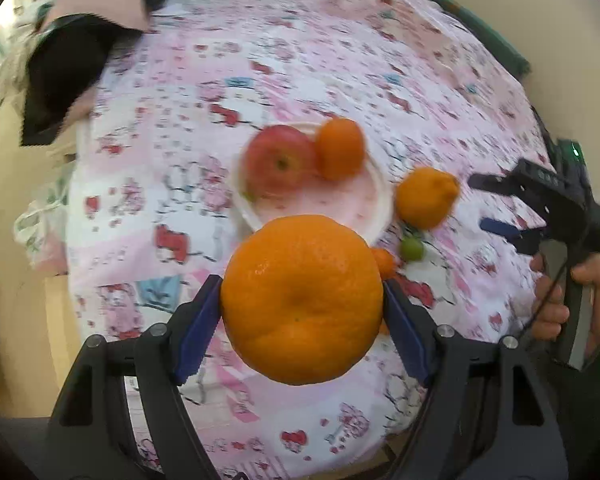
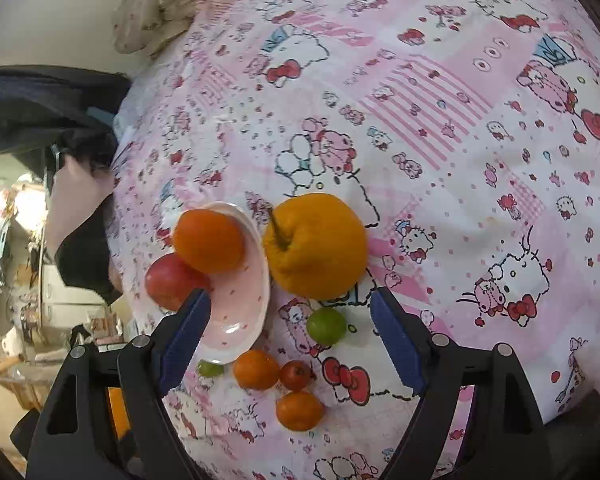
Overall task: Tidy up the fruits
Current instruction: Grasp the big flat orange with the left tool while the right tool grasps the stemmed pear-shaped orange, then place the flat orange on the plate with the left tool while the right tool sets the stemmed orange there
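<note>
The pink plate (image 2: pixel 244 312) on the bed's patterned sheet (image 2: pixel 440 128) already carries a red apple (image 1: pixel 278 162) and one orange (image 2: pixel 209 240). The left gripper (image 1: pixel 302 304) pinches a large orange (image 1: pixel 302 300) just short of the plate. The right gripper (image 2: pixel 290 336) hangs spread and empty. A stemmed orange (image 2: pixel 316 246) beside the plate, two limes and three small fruits remain loose, so most sorting seems left.

One pink plate (image 2: pixel 236 312) left of the right jaws, one red apple (image 2: pixel 168 280), one large orange (image 1: pixel 302 300) between the left jaws, one stemmed yellow-orange citrus (image 2: pixel 316 246), one orange (image 2: pixel 209 240) on the plate, two small oranges (image 2: pixel 256 369) (image 2: pixel 299 410), two small green fruits (image 2: pixel 326 326) (image 2: pixel 210 368), one tiny red fruit (image 2: pixel 296 375)
</note>
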